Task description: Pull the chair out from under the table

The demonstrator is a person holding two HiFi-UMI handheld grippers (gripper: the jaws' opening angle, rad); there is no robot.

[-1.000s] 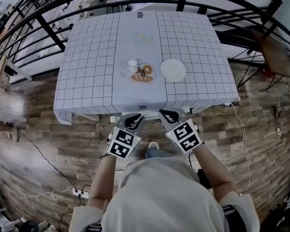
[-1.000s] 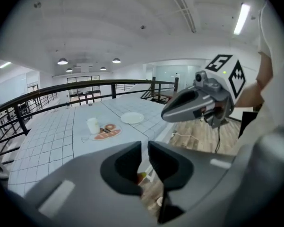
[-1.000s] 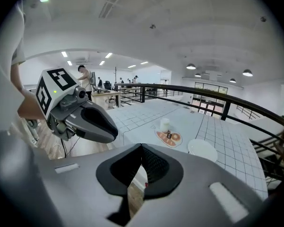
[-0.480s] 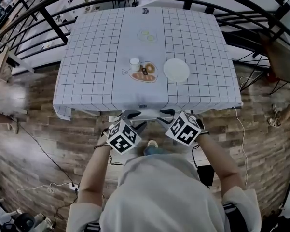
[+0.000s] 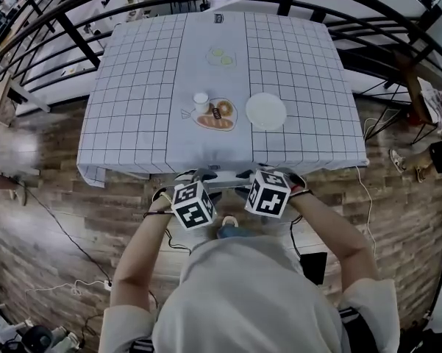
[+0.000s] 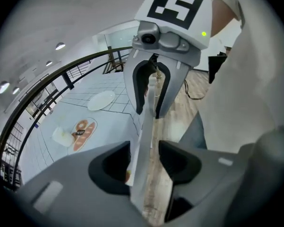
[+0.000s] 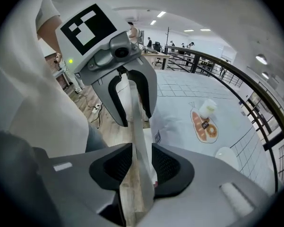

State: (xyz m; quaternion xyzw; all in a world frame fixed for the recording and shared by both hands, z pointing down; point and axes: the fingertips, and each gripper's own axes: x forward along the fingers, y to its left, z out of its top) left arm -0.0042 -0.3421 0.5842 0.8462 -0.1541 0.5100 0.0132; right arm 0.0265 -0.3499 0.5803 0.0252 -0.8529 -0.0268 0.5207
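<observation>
The chair is tucked under the table point(image 5: 132, 109). Only its thin pale top rail point(image 5: 222, 185) shows at the table's near edge. My left gripper point(image 5: 195, 177) and right gripper point(image 5: 248, 176) stand side by side over that rail, pointing steeply down. In the left gripper view the rail point(image 6: 149, 126) runs between my left gripper's point(image 6: 144, 160) jaws, with a gap on each side. In the right gripper view the rail point(image 7: 137, 126) likewise lies between my right gripper's point(image 7: 141, 162) pads. Both sets of jaws have just been opening around the rail.
On the checked cloth sit a white plate point(image 5: 265, 112), a bread board point(image 5: 215, 114) and a cup point(image 5: 201, 101). A black railing point(image 5: 73, 39) curves behind the table. Cables and a power strip point(image 5: 107, 285) lie on the wooden floor. Someone's feet point(image 5: 415, 164) show at right.
Both hands have rolled inward and sunk over the chair's rail, so the marker cubes now sit closer together and hide the jaws in the head view.
</observation>
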